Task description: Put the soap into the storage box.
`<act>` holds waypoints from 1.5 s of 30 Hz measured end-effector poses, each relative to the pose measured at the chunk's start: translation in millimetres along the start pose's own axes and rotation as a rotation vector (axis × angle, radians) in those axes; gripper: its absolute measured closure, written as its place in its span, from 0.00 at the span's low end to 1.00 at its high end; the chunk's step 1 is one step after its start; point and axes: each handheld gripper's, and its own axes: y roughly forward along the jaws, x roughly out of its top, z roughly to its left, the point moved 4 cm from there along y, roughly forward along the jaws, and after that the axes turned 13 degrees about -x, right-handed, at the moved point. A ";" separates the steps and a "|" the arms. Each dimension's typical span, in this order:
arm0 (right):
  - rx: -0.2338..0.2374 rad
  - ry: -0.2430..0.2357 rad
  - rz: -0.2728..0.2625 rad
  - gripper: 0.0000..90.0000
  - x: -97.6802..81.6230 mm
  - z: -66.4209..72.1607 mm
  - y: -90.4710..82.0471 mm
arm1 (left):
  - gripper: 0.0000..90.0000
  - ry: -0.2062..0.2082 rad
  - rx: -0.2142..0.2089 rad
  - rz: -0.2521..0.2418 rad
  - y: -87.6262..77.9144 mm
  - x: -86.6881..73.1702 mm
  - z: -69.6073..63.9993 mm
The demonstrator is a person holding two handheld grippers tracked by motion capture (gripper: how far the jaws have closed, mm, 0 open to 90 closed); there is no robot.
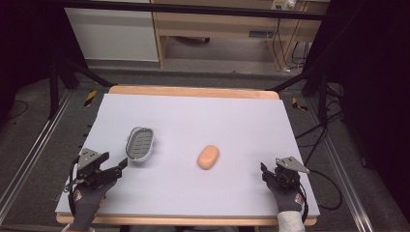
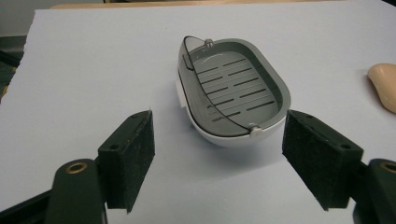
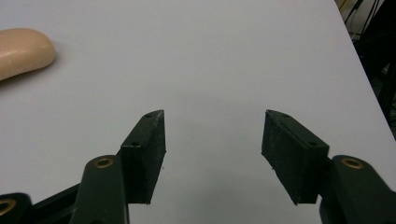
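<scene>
Under both pairs of tongs stretches the pale worktop [image 1: 193,121], the biggest thing in play, and nearly all of it is bare. Next down in size: the soap dish [image 2: 233,93], grey slotted tray in a white shell, sitting flat just ahead of the left tongs [image 1: 118,169]. From the left gripper view it lies straight out beyond the two pads, near them but not between them and not touched. Those left tongs are released, jaws spread wide with only worktop in the gap, lined up squarely on the dish's near end. Smaller again, the peach-coloured soap bar [image 1: 208,157] lies by itself, off to the right of the left tongs and well ahead and to the left of the right tongs [image 1: 269,173]; it peeks in at the far left of the right gripper view. The right tongs are released too, jaws apart over empty worktop, nothing near the pads.

So where does the job stand? By my reading, right at the start: the likely aim is soap into dish, and the bar is well apart from the dish, nothing gripped, nothing lifted. Everything is left: close on something, carry it, set it down.
</scene>
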 end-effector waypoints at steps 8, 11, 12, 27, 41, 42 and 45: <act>-0.002 0.000 0.001 0.44 -0.1 0.6 -0.2 | 0.25 0.011 -0.020 0.001 1.3 5.4 -8.2; -0.003 -0.001 -0.003 0.44 0.2 0.2 -0.5 | 0.25 0.014 -0.024 -0.001 1.3 7.4 -10.1; -0.002 0.000 -0.002 0.44 0.2 0.1 -0.5 | 0.25 0.016 -0.026 -0.002 1.1 8.3 -11.1; 0.004 -0.013 -0.005 0.43 2.6 3.8 -0.9 | 0.23 0.045 -0.062 0.005 6.2 21.9 -25.6; 0.004 -0.017 -0.009 0.43 5.1 4.2 -1.6 | 0.23 0.090 -0.114 0.023 26.7 42.4 -51.5; 0.005 -0.015 -0.008 0.43 5.1 4.3 -1.6 | 0.23 0.092 -0.116 0.024 28.1 43.7 -53.2; 0.003 -0.018 -0.010 0.43 5.3 4.7 -1.7 | 0.23 0.098 -0.124 0.025 33.5 47.5 -58.9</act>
